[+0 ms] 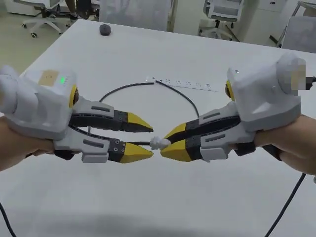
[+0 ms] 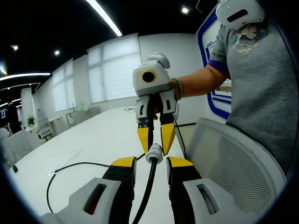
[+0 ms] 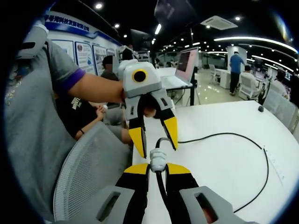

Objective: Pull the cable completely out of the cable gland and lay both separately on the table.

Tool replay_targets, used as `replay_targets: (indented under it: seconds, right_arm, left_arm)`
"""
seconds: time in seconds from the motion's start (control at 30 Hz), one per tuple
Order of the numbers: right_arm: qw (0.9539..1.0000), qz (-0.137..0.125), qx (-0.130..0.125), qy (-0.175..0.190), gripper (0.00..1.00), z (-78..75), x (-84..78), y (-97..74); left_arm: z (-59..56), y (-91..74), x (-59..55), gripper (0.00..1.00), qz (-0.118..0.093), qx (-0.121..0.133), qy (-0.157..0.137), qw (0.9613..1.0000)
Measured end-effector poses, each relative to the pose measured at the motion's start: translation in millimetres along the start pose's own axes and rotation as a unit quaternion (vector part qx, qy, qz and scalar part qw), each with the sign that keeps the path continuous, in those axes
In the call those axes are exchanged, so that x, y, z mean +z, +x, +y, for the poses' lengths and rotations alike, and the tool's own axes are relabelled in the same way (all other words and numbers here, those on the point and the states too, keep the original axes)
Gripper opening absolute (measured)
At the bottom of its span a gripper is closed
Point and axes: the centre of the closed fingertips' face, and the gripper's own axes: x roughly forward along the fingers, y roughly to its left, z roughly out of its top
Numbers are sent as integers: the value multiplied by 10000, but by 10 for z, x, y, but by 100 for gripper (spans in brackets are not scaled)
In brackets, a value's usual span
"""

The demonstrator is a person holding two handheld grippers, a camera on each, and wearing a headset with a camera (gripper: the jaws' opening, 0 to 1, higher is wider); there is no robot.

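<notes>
Gleaming under office ceiling lights (image 2: pixel 105 17), white table (image 1: pixel 123 59); left gripper (image 1: pixel 152 140) fingers (image 1: pixel 138 121) spread, right gripper (image 1: pixel 164 144) fingers (image 1: pixel 178 148) pinching cable gland (image 1: pixel 158 143).

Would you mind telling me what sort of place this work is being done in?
Most likely an open-plan office or lab: a long white table, office chairs around it, a laptop on a nearby desk, and display boards on the wall.

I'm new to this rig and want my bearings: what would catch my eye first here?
The left tongs and right tongs, yellow-tipped, meet nose to nose at the centre of the head view, the right shut on a small white cable gland. Behind them a black cable loops across the white table.
</notes>
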Motion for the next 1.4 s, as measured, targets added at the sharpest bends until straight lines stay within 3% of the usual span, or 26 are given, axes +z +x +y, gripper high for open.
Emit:
replay_targets:
  seconds: [0.07, 0.27, 0.53, 1.07, 1.27, 1.4]
  right_arm:
    - [10000, 29, 20, -33, 8, 10, -14, 18]
    - [9999, 4, 122, -101, 8, 50, 4, 47]
    - [9996, -99, 199, -148, 8, 62, 52, 31]
    - [9986, -265, 419, -167, 8, 115, 27, 37]
    - [9988, -232, 388, -175, 8, 114, 4, 62]
    - [9985, -378, 405, 6, 9, 108, 23, 47]
  left_arm:
    - [-12, 4, 35, 27, -149, -48, -131, 9998]
    - [-31, 25, -7, 24, -152, -155, -252, 9994]
    - [-70, 28, 16, 17, -333, -223, -386, 9984]
    - [-121, 19, 11, 15, -626, -231, -618, 9959]
    - [-125, 27, -13, 15, -577, -121, -496, 9970]
    - [-134, 17, -11, 15, -561, -74, -414, 9975]
